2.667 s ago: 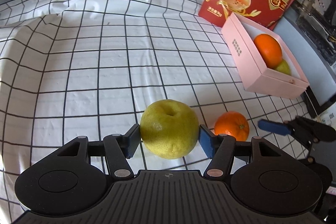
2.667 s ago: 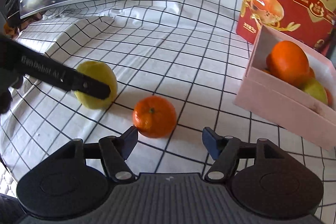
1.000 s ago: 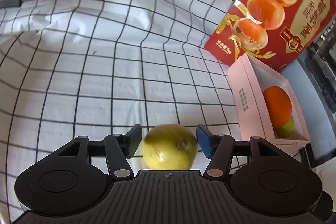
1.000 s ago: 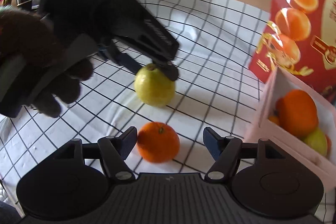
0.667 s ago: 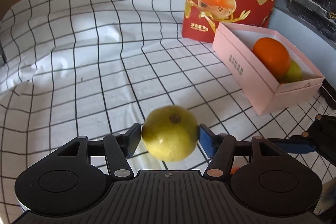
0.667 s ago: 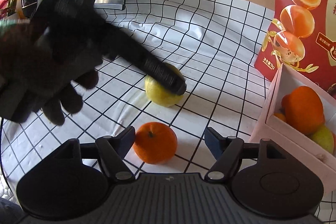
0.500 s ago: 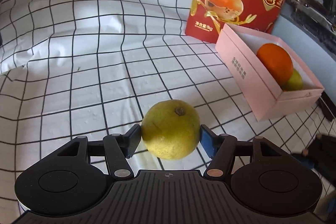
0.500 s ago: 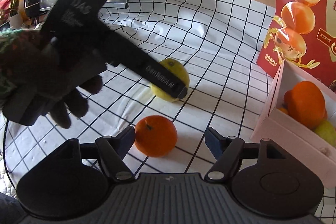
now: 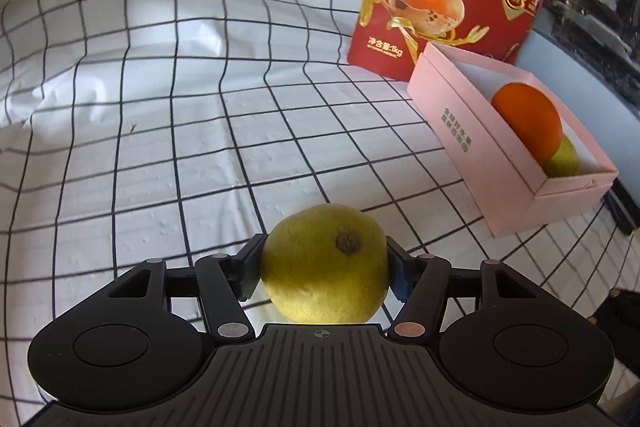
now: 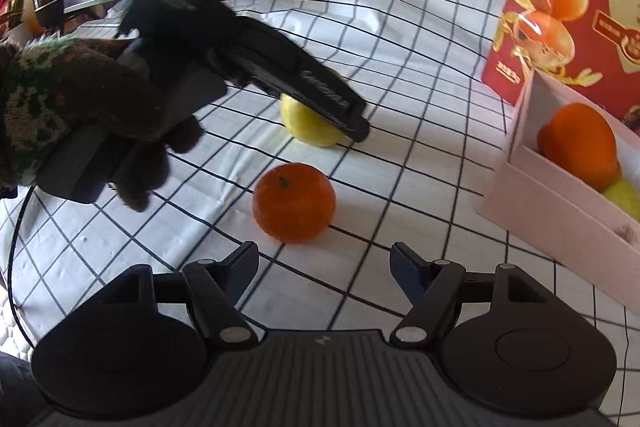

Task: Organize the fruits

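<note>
While the yellow-green pear sits pinched between the two pads of the left tool, blossom end turned toward the camera, its skin looks dull, slightly dimpled and unbruised. From the right wrist view it seems just above or barely touching the checked cloth, near the middle of the bench; I cannot tell which. To carry it well, I would keep the squeeze light and even on the widest part, lift it clear of the cloth's wrinkles, and lower it into the bare end of the pink box by the bench's right edge, beside the orange and green fruit already inside. The right tool hangs with its fingers apart, empty, just short of the mandarin lying on the cloth.
</note>
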`<state>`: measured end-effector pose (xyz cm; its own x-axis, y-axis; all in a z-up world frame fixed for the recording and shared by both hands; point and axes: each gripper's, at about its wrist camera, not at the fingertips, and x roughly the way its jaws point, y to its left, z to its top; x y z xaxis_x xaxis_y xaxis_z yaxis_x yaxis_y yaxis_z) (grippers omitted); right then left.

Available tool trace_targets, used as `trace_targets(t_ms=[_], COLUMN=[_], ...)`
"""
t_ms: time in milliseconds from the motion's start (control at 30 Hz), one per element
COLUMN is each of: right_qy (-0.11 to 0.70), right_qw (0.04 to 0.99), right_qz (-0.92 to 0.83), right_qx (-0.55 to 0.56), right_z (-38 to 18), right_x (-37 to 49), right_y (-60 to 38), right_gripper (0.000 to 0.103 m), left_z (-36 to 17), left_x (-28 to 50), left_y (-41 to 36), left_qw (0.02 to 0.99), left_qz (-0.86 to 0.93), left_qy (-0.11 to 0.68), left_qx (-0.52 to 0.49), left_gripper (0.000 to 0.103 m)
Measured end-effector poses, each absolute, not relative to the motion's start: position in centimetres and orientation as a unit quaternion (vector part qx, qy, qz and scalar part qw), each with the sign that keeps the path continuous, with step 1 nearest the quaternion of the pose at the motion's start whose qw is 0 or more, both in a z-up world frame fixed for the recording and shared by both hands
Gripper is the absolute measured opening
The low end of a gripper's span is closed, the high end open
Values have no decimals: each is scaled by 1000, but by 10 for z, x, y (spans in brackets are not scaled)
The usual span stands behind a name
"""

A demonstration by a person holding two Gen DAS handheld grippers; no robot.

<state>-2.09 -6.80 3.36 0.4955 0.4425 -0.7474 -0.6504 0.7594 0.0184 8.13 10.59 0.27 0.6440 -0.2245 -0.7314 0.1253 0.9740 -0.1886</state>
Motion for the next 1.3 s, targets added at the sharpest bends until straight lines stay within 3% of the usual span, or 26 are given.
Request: trace_targets(t_ms=[433, 567, 867, 933, 967, 1300], right_qy=[387, 384, 379, 377, 377, 384], right_qw=[854, 852, 855, 854, 852, 873], right_qz=[327, 336, 333, 336, 340, 276], right_qx=[-117, -115, -124, -126, -125, -119], right_z=[27, 29, 25, 25, 27, 42], right_x=[-12, -11, -9, -8, -9, -15], right_y=[-52, -46, -43, -40, -40, -104], right_gripper=[72, 58, 58, 55, 48, 47], left_z=[9, 14, 25, 27, 28, 24], left_x=[52, 39, 23, 23, 22, 8], left_y=[124, 125, 114, 115, 116, 87], left_qw=[896, 895, 894, 894, 893, 873], left_qz=[-72, -72, -78, -73, -71, -131], left_qy=[426, 428, 429, 430, 431, 458], left_qx=[-101, -102, -102, -105, -106, -105], left_gripper=[66, 66, 66, 66, 66, 66])
